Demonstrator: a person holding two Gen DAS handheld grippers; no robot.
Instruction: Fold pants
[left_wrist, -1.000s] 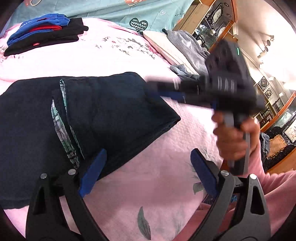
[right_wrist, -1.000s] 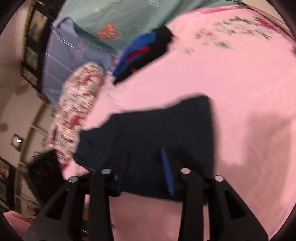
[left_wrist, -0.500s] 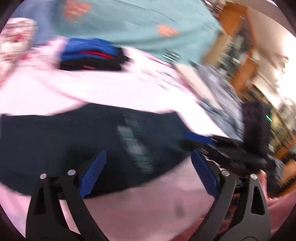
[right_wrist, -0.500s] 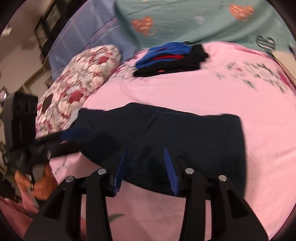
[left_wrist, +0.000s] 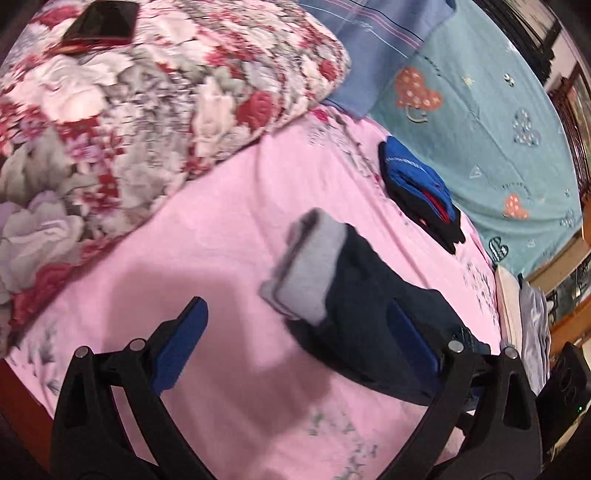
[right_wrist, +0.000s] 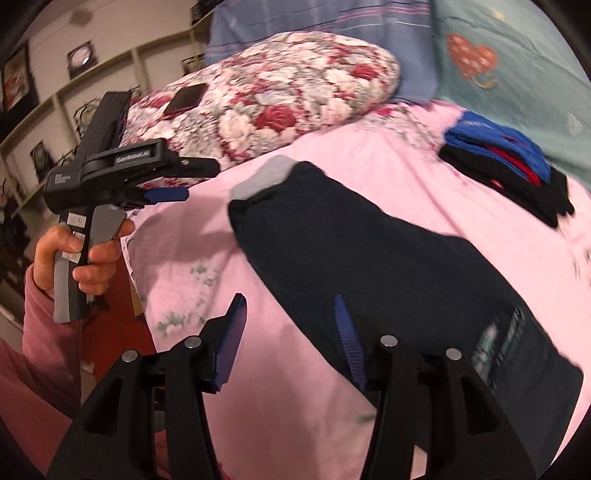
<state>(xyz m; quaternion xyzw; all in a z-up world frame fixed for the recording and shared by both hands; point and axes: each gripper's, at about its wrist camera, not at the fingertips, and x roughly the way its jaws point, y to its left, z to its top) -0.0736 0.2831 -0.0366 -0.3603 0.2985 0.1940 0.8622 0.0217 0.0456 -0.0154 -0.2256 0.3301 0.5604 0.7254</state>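
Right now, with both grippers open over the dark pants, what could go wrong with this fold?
1. The pants lie slanted with the grey cuff flipped up, so folding now may come out uneven.
2. The right gripper straddles only the near edge; a pinch may catch one layer or the pink sheet.
3. The left gripper could likewise bunch the sheet.

Dark navy pants (right_wrist: 388, 266) — flat on bed

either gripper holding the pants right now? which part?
Nothing held. Left gripper and right gripper are both open above the dark pants, which lie flat on the pink sheet.
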